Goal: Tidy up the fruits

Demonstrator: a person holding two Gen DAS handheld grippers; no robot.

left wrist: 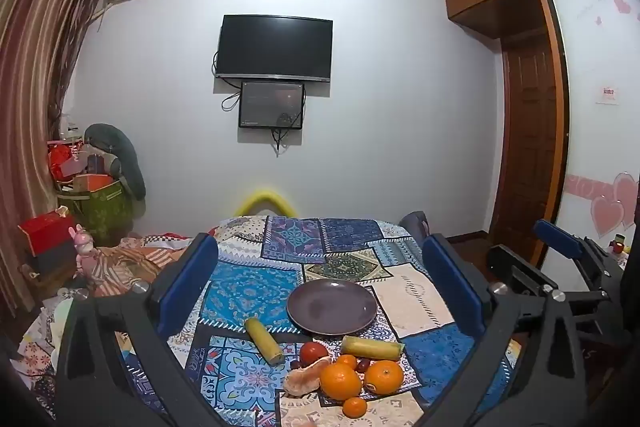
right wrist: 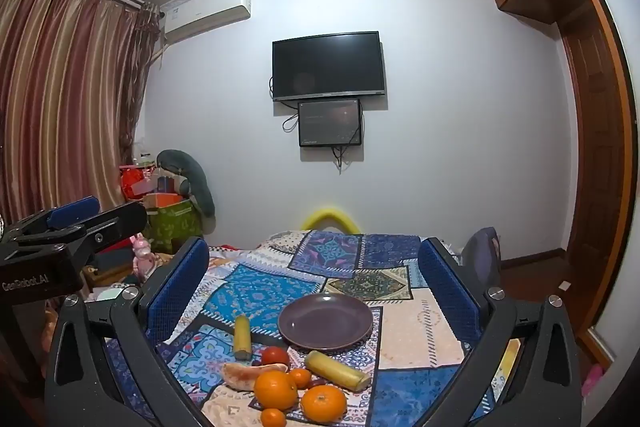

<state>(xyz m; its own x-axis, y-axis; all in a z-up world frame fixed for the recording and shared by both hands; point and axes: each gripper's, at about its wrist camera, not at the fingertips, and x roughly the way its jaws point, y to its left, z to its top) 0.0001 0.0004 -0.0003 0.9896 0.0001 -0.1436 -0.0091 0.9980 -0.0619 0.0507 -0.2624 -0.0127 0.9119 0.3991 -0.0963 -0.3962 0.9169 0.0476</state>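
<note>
On the patchwork cloth (left wrist: 248,291) in front of me sits a dark plate (left wrist: 332,307) w/ nothing in it, so I judge the sorting hasn't begun: all fruit lies loose just near side of the plate — 2 big oranges (left wrist: 340,381), 2 small ones (left wrist: 354,407), a tomato (left wrist: 313,352), a peeled citrus piece (left wrist: 306,379), a couple of dark grapes (left wrist: 363,365) & 2 yellow banana-like pieces (left wrist: 264,341), one off to the left. Left gripper (left wrist: 320,291) & right gripper (right wrist: 314,295) both hang above the table w/ jaws spread wide, holding nothing, fruit well short of the pads.
</note>
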